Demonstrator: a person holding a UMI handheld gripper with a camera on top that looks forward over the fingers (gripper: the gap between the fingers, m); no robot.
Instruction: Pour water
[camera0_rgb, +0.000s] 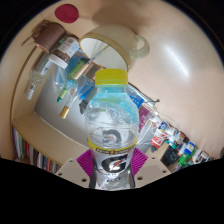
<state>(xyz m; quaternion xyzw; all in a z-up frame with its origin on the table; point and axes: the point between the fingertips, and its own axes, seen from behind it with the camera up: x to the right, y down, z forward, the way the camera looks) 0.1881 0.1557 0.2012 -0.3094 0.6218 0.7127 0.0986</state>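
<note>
Gripping a clear plastic bottle with a yellow cap (110, 125), the tool (110, 168) is closed on it. Judging by the cap in place and a white cup (112, 48) waiting beyond, pouring has not begun.

Cluttered home or office workspace, round white table (185, 70) with a white mug (128, 45), small bottles and jars (62, 55) crowded along its edge, shelf of colourful books (40, 158) below

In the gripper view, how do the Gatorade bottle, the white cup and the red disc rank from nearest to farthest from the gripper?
1. Gatorade bottle: between the fingers of the gripper.
2. White cup: on the table, beyond the bottle's yellow cap.
3. Red disc: farthest, past the cup.
</note>
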